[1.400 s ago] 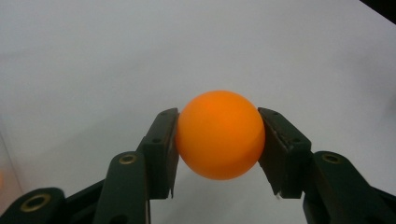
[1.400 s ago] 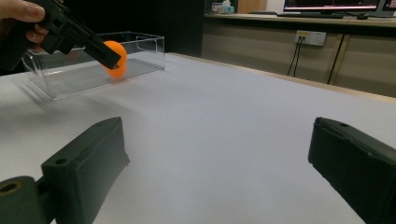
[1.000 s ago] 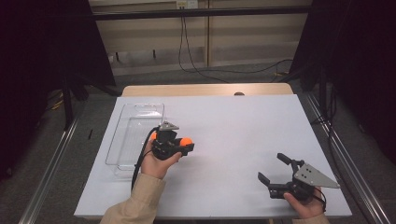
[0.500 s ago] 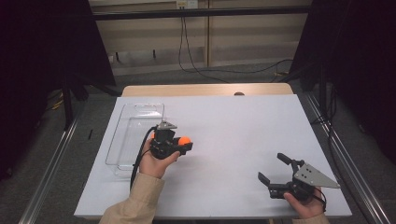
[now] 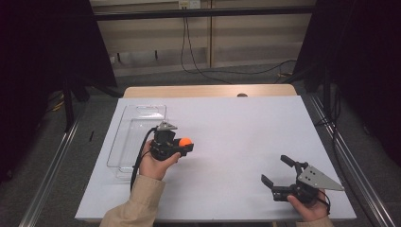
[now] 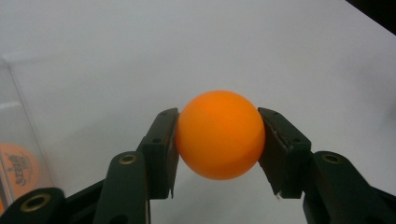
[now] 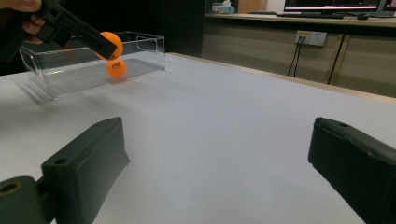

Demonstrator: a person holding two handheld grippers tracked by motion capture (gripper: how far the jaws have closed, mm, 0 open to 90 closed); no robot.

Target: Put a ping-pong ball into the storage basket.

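Your left gripper [image 5: 185, 144] is clamped on 1 orange ball [image 6: 220, 134]: in the left gripper view both black jaws press flat against the ball's sides, and the white table [image 6: 261, 51] lies beneath it. In the high view you hold that ball above the table, just beside the right long wall of the clear plastic bin [image 5: 124, 135], not over its inside. Your left hand [image 5: 155, 163] wraps the gripper body from below, and the cable loops down past your sleeve [image 5: 137, 203].

A second orange ball [image 7: 116, 68] lies inside the bin, seen through its near wall in the right gripper view, just below the held ball. The left gripper view shows an orange ball with printed lettering through the bin's wall at its lower left edge.

Your right gripper [image 5: 276, 171] sits well apart, near the table's front right corner, jaws spread wide with nothing between them.
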